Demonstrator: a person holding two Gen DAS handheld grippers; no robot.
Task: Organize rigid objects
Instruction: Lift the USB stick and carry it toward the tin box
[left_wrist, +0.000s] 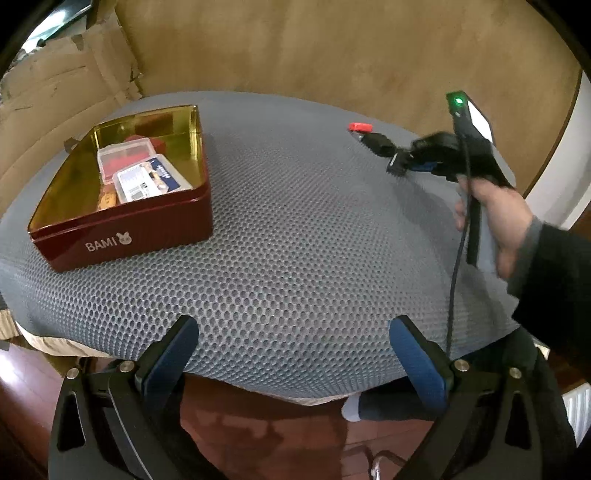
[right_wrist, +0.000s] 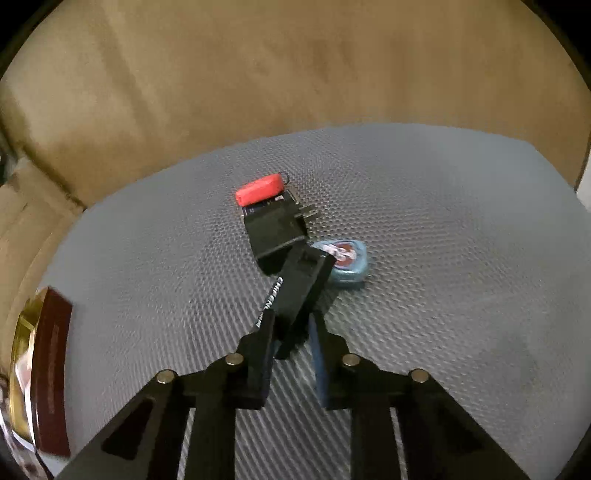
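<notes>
A dark red BAMI tin (left_wrist: 129, 236) with a gold inside stands open at the left of the grey mesh pad; it holds clear plastic cases (left_wrist: 125, 158) and small items. Its edge shows in the right wrist view (right_wrist: 51, 369). My left gripper (left_wrist: 291, 354) is open and empty above the pad's near edge. My right gripper (right_wrist: 291, 343) is shut on a long black rectangular block (right_wrist: 299, 291) with white lettering, held just above the pad. Beyond it lie a black plug adapter (right_wrist: 275, 229), a red fob (right_wrist: 260, 190) and a small blue tin (right_wrist: 349, 262).
The grey mesh pad (left_wrist: 295, 229) lies on a tan suede sofa (left_wrist: 332, 48). Torn cardboard (left_wrist: 62, 77) stands at the back left. A dark wooden floor (left_wrist: 258, 424) lies below the pad's near edge. The right hand and its cable (left_wrist: 458, 258) hang over the pad's right side.
</notes>
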